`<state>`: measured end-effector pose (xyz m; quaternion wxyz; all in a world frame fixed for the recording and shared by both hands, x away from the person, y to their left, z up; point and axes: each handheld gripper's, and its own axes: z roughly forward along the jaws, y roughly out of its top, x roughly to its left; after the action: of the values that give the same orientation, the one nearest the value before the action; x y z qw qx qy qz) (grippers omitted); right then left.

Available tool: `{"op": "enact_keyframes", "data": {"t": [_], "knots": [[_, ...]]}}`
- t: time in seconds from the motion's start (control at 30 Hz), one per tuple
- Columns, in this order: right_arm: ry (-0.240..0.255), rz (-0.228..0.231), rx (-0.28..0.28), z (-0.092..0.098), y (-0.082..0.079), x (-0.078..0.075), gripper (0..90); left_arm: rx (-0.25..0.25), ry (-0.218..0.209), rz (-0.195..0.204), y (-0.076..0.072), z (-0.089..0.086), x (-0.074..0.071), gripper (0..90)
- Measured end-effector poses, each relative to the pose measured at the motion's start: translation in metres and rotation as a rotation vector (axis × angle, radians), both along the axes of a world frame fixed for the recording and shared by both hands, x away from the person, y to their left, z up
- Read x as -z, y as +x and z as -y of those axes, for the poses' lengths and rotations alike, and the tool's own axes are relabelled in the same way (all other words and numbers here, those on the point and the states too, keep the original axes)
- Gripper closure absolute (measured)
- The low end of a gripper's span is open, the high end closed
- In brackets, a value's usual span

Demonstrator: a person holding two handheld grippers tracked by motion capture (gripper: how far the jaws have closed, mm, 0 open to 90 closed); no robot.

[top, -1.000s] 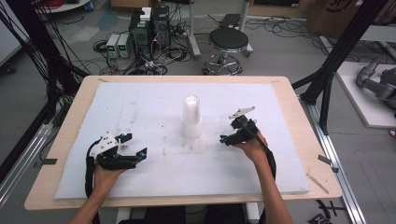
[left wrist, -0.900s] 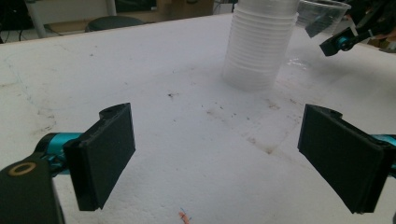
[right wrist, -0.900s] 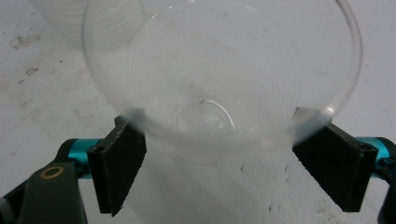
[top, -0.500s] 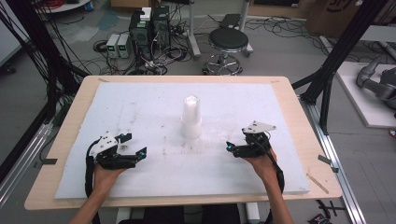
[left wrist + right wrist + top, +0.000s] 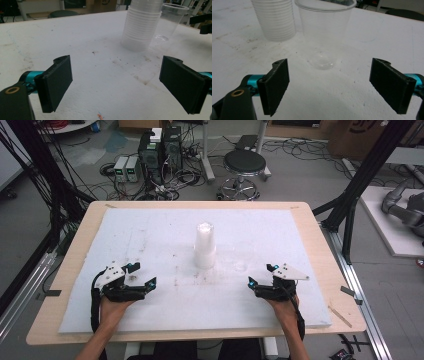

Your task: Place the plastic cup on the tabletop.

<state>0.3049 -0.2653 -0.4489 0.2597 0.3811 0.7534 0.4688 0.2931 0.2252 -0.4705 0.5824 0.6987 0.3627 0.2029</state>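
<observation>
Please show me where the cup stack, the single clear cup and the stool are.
cup stack (image 5: pixel 205 247): high view, middle of its side wall.
single cup (image 5: pixel 325 32): right gripper view, middle of its clear wall.
stool (image 5: pixel 244 163): high view, centre of its black seat.

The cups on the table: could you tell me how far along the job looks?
Done: one clear cup stands upright beside the stack, apart from it. In hand: nothing; the left gripper and right gripper are open and empty on the table. Left: the stack looks tall, if more cups are to come off.
</observation>
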Motion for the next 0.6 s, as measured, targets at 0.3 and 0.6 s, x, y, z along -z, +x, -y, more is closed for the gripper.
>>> {"op": "enact_keyframes", "data": {"t": [0.3, 0.6], "knots": [[0.011, 0.021, 0.030, 0.0027, -0.0051, 0.0042, 16.4, 0.001, 0.008, 0.008, -0.0012, 0.0011, 0.0000, 11.2], [0.040, 0.021, 0.037, 0.0047, -0.0055, 0.0045, 16.4, -0.001, 0.008, 0.009, -0.0016, 0.0012, -0.0001, 11.2]]}}
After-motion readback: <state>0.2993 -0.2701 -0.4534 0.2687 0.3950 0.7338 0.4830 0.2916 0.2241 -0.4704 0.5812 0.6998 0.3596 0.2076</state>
